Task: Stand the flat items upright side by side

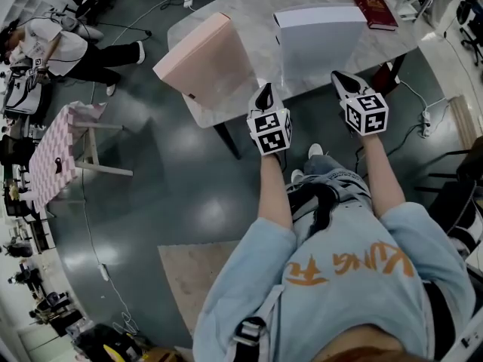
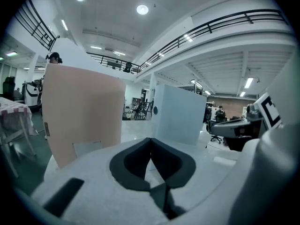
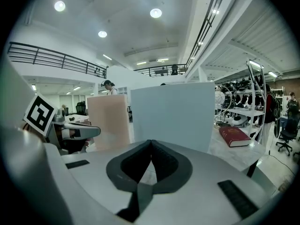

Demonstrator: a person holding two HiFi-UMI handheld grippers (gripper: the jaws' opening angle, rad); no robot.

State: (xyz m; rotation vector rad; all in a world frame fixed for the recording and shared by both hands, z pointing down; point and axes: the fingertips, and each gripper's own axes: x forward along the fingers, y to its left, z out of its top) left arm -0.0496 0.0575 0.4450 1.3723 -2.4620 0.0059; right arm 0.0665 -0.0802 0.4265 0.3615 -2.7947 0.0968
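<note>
Closest to me is the blue shirt (image 1: 339, 277) at the bottom of the head view. Two bare arms (image 1: 275, 194) go up from it, and each one ends in a gripper. The left gripper (image 1: 264, 95) has its jaws pressed together with nothing in them. The right gripper (image 1: 343, 80) is just the same.

The pink board (image 1: 200, 59) is big, flat and plain. It stands up on its edge at the left of the table (image 1: 256, 6). The white board (image 1: 321, 40) stands up the same way to its right. There is a gap between them and they do not touch.

The pink board sits close to the table's left corner. Both boards are close to the near edge. Behind them is open table top, with a red book (image 1: 375, 10) at the upper right.

Both grippers hang at the near edge, apart from the boards. The left tip points at the gap between the boards. The right tip sits just below the white board's right side.
</note>
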